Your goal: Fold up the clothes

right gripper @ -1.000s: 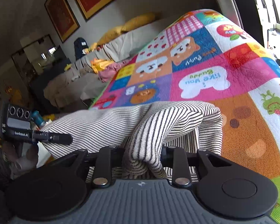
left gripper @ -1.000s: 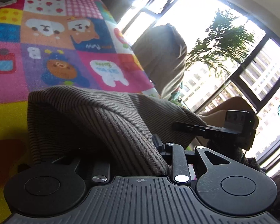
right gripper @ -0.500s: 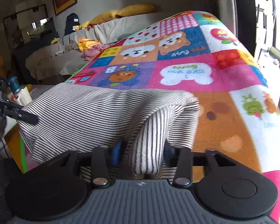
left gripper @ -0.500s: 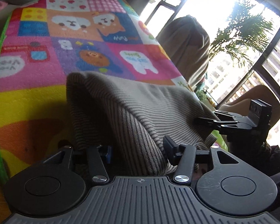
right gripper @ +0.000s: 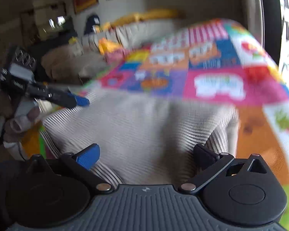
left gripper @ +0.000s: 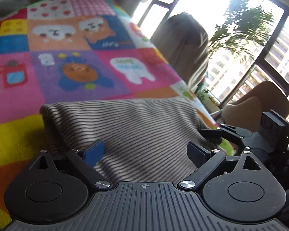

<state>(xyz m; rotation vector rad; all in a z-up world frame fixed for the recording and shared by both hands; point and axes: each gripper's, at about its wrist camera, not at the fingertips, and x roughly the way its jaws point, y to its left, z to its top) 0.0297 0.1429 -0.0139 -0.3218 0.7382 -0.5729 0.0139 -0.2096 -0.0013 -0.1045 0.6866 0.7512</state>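
A black-and-white striped garment lies folded on a colourful patchwork play mat. My left gripper is open, its jaws wide apart just above the near edge of the garment, holding nothing. My right gripper is open too, over the same garment at its other end; this view is blurred. Each gripper shows in the other's view: the right one at the garment's right corner, the left one at the left corner.
The mat runs far ahead. A sofa with cushions and clothes stands at the back. A grey fabric bundle, a plant and large windows are to the right. A bare knee is near the right gripper.
Both grippers were shut on bunched folds of the garment; they have opened and let go. The garment has dropped and now lies flatter on the mat.
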